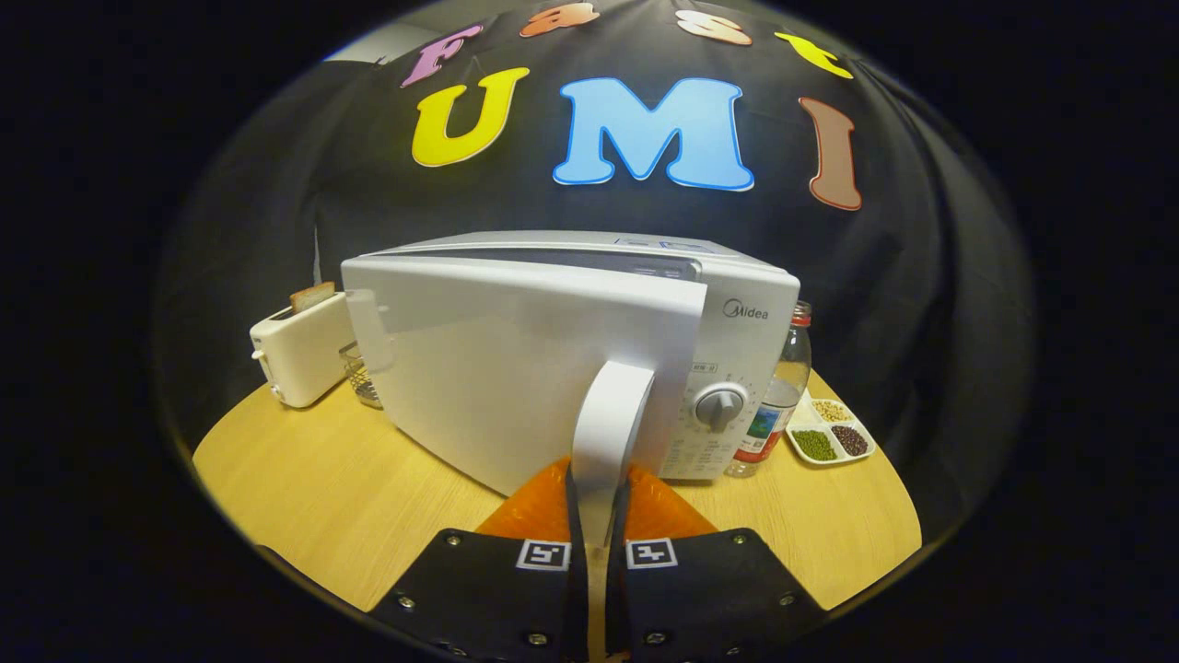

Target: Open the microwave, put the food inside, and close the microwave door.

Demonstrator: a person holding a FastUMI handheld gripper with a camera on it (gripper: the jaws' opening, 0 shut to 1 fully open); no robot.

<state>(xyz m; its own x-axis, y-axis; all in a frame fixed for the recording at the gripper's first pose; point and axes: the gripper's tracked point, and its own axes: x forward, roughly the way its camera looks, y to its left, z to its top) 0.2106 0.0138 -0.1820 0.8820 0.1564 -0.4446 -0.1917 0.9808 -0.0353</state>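
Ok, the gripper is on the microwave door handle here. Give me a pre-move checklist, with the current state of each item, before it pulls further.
1. Gripper closed on the door handle, one finger on each side: ok.
2. Microwave door off its latch and partly swung out: ok.
3. Door swung far enough to load food: not ok, cavity hidden behind the door.
4. Toaster and the small glass stand close by the door's hinge side; whether they clear its swing: cannot tell.
5. Water bottle and bean tray beside the dial, away from the door's path: ok.
6. Food ready to load: cannot tell.
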